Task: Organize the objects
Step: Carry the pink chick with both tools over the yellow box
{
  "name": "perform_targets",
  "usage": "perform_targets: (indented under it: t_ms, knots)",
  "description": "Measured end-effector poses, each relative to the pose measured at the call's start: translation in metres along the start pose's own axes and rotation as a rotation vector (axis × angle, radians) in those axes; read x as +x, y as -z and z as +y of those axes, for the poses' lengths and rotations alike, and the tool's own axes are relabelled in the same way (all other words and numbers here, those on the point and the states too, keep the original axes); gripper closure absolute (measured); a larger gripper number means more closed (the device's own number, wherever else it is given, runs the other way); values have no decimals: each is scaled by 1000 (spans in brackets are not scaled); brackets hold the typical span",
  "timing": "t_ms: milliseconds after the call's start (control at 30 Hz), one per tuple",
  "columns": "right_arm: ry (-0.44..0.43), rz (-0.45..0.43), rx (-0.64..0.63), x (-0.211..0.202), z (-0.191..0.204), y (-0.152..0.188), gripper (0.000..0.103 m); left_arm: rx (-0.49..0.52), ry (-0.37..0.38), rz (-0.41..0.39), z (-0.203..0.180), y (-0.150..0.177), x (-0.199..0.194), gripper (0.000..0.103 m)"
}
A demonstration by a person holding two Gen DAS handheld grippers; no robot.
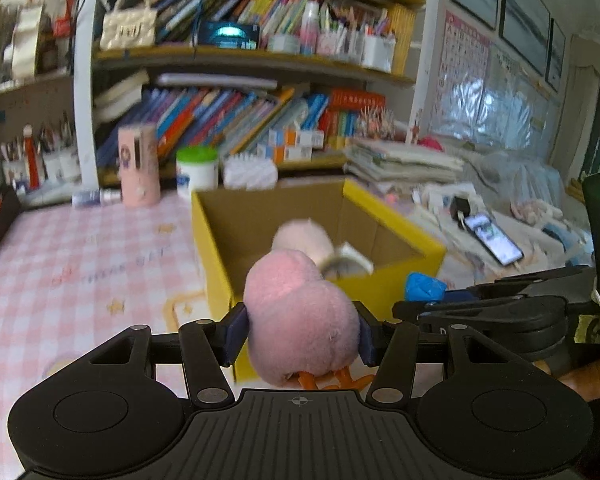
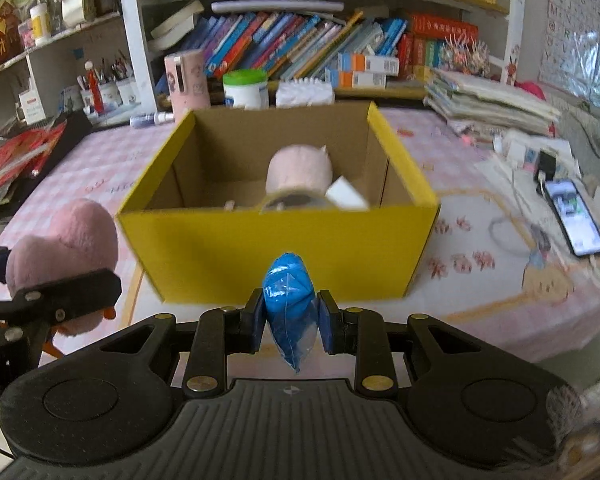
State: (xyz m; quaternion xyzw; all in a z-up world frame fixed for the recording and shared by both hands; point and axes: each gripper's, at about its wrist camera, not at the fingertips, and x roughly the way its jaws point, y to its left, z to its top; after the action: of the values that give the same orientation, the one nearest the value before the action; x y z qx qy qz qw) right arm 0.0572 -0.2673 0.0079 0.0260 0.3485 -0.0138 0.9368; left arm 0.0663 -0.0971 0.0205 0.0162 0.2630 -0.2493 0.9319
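I am holding a pink plush bird [image 1: 300, 312] clamped in my left tongs [image 1: 302, 336] and a blue plastic packet [image 2: 290, 304] clamped in my right tongs [image 2: 291, 320], both just short of the yellow box [image 2: 280, 248] on the surface [image 1: 80, 256]. A pale plush toy [image 2: 300, 170] and a tape roll [image 2: 294, 202] are already lying inside, so I judge the sorting partway done, with these two still waiting to go in.

Pink plush bird [image 1: 300, 316], blue bagged lump [image 2: 289, 300] — yellow box [image 2: 276, 248] open
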Motion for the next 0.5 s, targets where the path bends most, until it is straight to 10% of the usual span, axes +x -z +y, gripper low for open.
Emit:
perform_targets:
  t_ms: [500]
  knots:
    - [-58, -116, -55, 42, -48, -65, 78, 42, -96, -14, -18, -43, 70, 50]
